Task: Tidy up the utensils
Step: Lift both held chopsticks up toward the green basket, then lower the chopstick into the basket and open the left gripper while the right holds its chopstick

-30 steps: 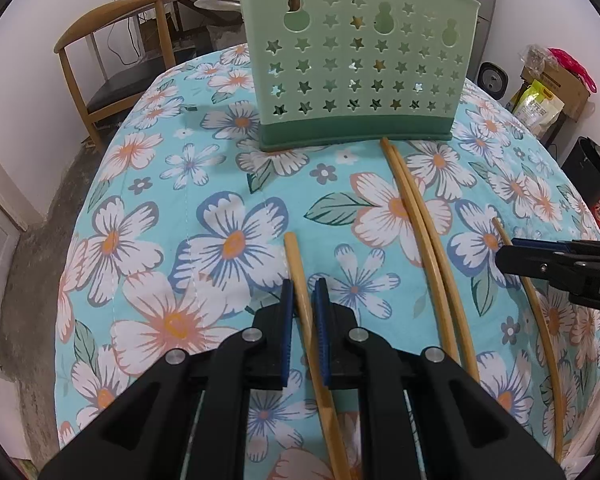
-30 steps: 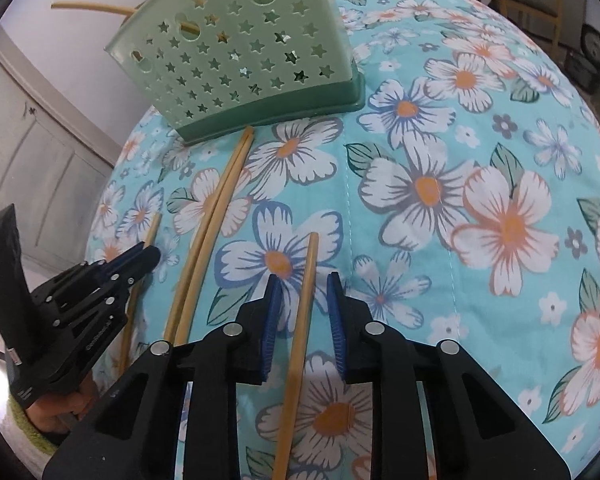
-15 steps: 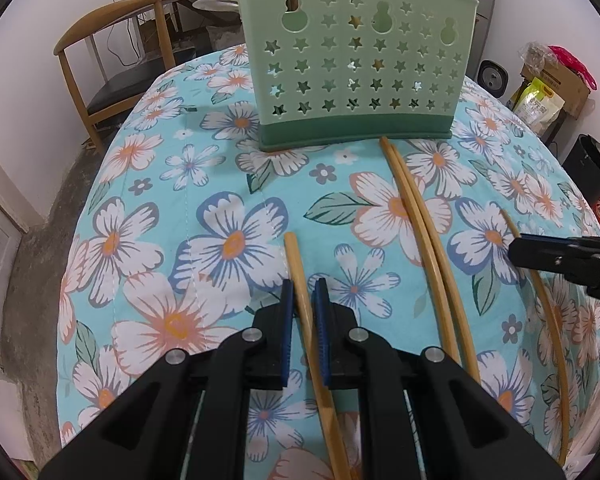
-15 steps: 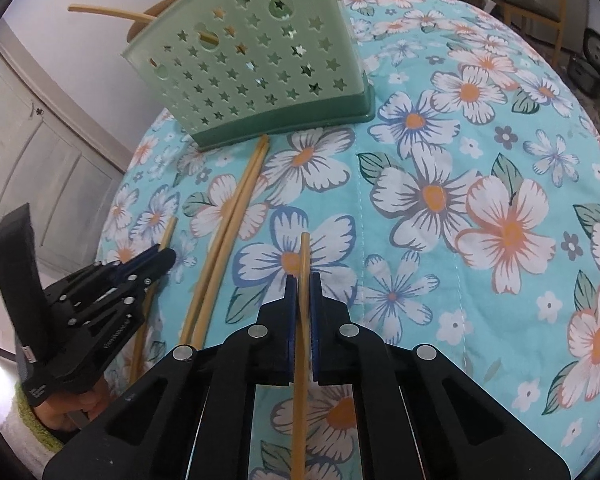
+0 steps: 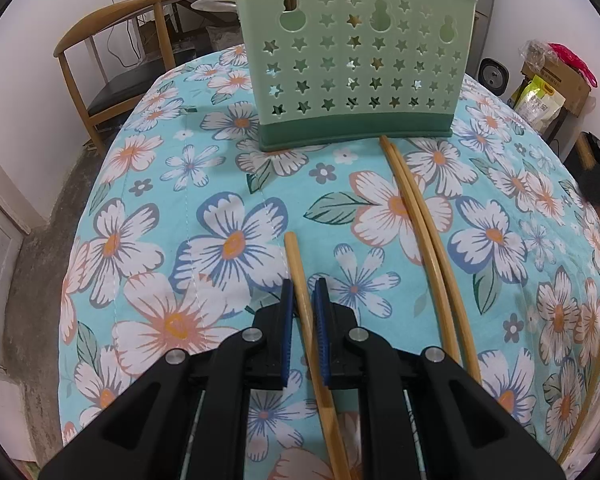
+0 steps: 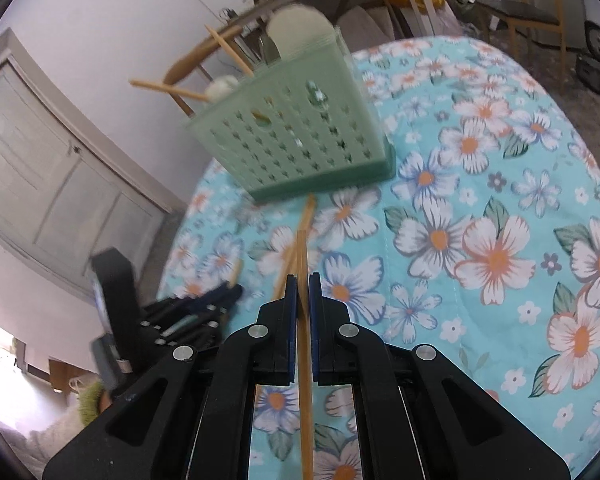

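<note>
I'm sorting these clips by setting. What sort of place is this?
Most likely a lived-in home dining area: a table under a floral tablecloth, a green utensil holder on it, a wooden chair alongside, and boxes and bags by the wall.

Even, soft indoor light; right wrist view motion-blurred, left sharp; fisheye bending and dark corners
</note>
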`<action>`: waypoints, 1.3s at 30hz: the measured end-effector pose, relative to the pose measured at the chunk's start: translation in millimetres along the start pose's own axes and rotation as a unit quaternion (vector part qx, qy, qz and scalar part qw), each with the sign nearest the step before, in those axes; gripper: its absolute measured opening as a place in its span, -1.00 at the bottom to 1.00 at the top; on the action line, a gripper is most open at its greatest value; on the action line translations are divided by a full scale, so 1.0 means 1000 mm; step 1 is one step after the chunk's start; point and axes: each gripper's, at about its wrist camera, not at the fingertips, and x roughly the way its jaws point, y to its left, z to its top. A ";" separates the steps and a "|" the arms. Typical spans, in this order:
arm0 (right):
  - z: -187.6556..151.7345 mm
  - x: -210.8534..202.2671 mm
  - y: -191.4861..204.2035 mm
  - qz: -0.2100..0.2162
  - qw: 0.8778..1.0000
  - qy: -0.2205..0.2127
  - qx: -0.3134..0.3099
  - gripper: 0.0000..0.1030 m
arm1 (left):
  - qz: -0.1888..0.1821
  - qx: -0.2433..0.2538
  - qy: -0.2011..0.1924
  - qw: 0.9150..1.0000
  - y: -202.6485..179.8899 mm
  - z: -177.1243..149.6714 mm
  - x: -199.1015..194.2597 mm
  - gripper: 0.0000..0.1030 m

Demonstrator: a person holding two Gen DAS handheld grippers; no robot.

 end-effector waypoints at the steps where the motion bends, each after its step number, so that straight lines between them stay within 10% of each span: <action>1: 0.002 -0.004 0.003 0.004 1.000 -0.007 -0.001 -0.92 | 0.000 0.000 0.000 1.000 0.000 0.000 0.000 -0.81; 14: 0.006 -0.043 0.013 0.022 0.998 -0.053 -0.007 -0.92 | -0.047 -0.032 -0.021 0.998 0.020 0.003 -0.011 -0.89; 39: 0.006 -0.071 0.008 0.032 0.995 -0.090 0.001 -0.92 | -0.182 -0.071 -0.121 0.973 0.049 0.042 -0.157 -0.89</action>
